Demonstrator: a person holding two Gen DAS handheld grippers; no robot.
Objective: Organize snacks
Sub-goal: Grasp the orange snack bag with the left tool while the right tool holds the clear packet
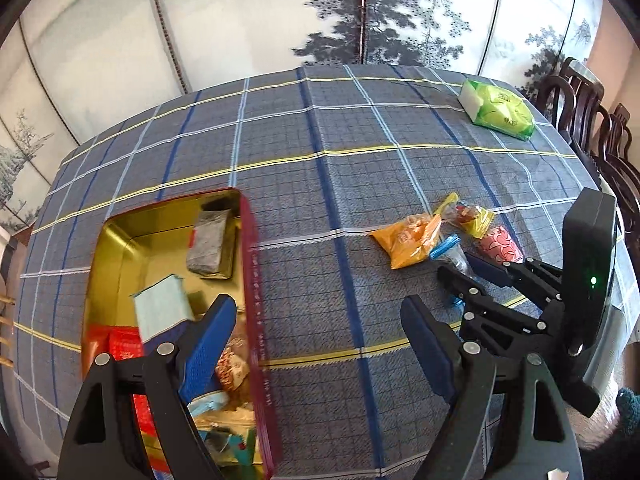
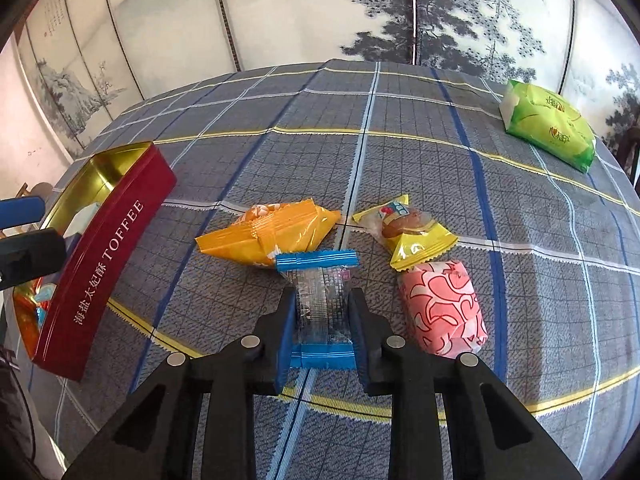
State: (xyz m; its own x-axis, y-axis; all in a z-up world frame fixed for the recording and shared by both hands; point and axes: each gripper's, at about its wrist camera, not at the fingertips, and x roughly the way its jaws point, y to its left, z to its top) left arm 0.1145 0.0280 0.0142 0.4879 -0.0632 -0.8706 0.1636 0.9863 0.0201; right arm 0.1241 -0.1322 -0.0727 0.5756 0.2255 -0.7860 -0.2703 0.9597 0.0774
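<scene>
A red toffee tin [image 1: 256, 320] with a gold inside holds several snack packets; it also shows at the left of the right wrist view [image 2: 104, 264]. My left gripper [image 1: 320, 332] is open and empty, its left finger over the tin's right wall. My right gripper [image 2: 322, 332] is shut on a clear snack packet with blue ends [image 2: 320, 296] that lies on the tablecloth. Beside it lie an orange packet [image 2: 272, 232], a yellow packet [image 2: 408, 232] and a pink patterned packet [image 2: 444, 316]. In the left wrist view the right gripper [image 1: 464, 276] sits at that cluster.
A green tissue pack [image 2: 548, 124] lies at the table's far right. The table has a blue-grey checked cloth [image 1: 320, 184]. A painted folding screen [image 1: 240, 12] stands behind the table. Dark wooden chairs [image 1: 600, 128] stand at the right edge.
</scene>
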